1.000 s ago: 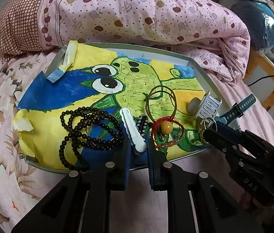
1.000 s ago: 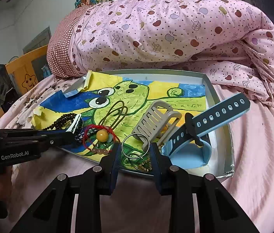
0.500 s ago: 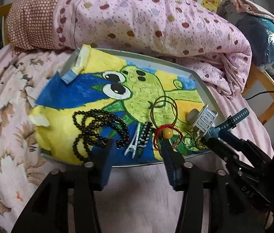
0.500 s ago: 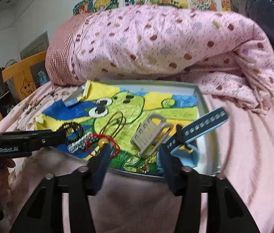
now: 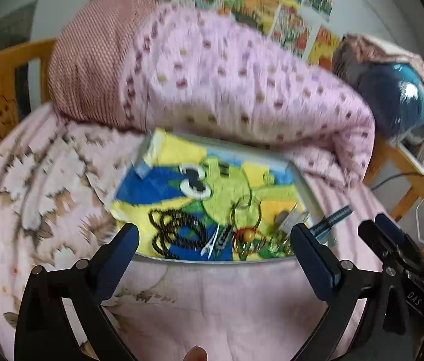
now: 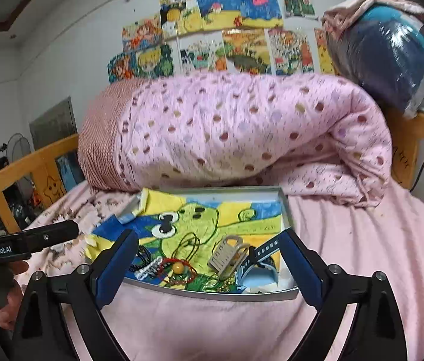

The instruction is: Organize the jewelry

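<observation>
A metal tray [image 5: 303,180] [image 6: 285,207] lined with a frog drawing lies on the pink bed. In it lie a black bead necklace [image 5: 175,231], a white hair clip [image 5: 210,245] [image 6: 148,267], a red cord bracelet with a yellow bead [image 5: 248,236] [image 6: 178,267], thin olive hoops [image 5: 245,207], a grey claw clip [image 6: 227,255] and a blue watch strap [image 6: 260,258]. My left gripper [image 5: 215,243] is open and empty, held back above the tray's near edge. My right gripper [image 6: 208,255] is open and empty, also back from the tray.
A rolled pink dotted quilt [image 6: 242,138] lies right behind the tray. A wooden bed rail [image 6: 31,165] runs at the left and right. A blue wrapped bundle [image 6: 392,57] sits at the back right. Drawings [image 6: 227,30] hang on the wall.
Both grippers opened wide and pulled back and up from the tray. The white hair clip, near the left fingers earlier, lies in the tray.
</observation>
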Action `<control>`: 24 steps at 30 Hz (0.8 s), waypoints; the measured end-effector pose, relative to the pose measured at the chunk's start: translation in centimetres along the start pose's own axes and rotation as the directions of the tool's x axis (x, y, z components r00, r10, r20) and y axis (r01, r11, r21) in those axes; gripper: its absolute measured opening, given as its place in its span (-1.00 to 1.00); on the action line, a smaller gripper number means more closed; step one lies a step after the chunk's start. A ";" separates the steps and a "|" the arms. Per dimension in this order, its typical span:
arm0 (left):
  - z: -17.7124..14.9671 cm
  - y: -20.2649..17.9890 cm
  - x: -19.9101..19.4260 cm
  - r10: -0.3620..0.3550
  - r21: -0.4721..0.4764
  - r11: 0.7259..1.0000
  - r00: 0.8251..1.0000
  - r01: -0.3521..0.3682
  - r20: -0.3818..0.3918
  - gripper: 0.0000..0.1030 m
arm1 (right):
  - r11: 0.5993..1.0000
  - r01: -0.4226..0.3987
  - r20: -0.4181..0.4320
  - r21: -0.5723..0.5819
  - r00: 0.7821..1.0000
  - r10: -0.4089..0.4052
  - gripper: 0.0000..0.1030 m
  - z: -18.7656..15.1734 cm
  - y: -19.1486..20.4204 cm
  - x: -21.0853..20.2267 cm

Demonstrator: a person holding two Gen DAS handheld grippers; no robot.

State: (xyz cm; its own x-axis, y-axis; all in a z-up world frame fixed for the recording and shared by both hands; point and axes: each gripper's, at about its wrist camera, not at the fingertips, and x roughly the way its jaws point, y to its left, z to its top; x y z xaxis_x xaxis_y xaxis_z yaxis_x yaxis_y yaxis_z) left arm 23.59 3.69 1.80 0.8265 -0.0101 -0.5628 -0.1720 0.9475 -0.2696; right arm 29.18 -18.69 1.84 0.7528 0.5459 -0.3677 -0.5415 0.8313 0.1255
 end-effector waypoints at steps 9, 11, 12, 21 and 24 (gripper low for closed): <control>-0.1 -0.9 -5.7 -0.003 0.071 0.997 0.993 -0.005 0.118 0.93 | 1.000 0.020 0.085 0.004 0.996 -0.020 1.00 0.9 1.4 -5.4; -0.2 -0.7 -6.8 -0.006 0.070 0.998 0.991 -0.003 0.131 0.94 | 1.000 0.023 0.098 0.004 0.995 -0.023 1.00 0.8 1.7 -6.6; -0.4 -0.7 -7.3 -0.008 0.068 0.998 0.990 -0.001 0.138 0.95 | 1.000 0.025 0.104 0.004 0.994 -0.025 1.00 0.8 1.9 -7.1; -2.2 0.1 -11.3 -0.014 0.075 0.997 0.986 0.001 0.168 0.96 | 0.999 0.041 0.150 -0.003 0.988 -0.040 1.00 0.1 3.4 -11.8; -2.9 0.1 -12.7 -0.016 0.081 0.997 0.984 0.001 0.178 0.96 | 0.999 0.045 0.158 -0.011 0.987 -0.043 1.00 0.0 4.0 -13.0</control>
State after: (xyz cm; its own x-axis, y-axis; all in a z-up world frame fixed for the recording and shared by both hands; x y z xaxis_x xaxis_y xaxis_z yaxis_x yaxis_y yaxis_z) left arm 11.55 3.05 6.66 0.9114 0.0324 -0.4103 -0.1270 0.9704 -0.2055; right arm 17.19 -22.44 7.09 0.8248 0.5197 -0.2227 -0.5113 0.8537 0.0989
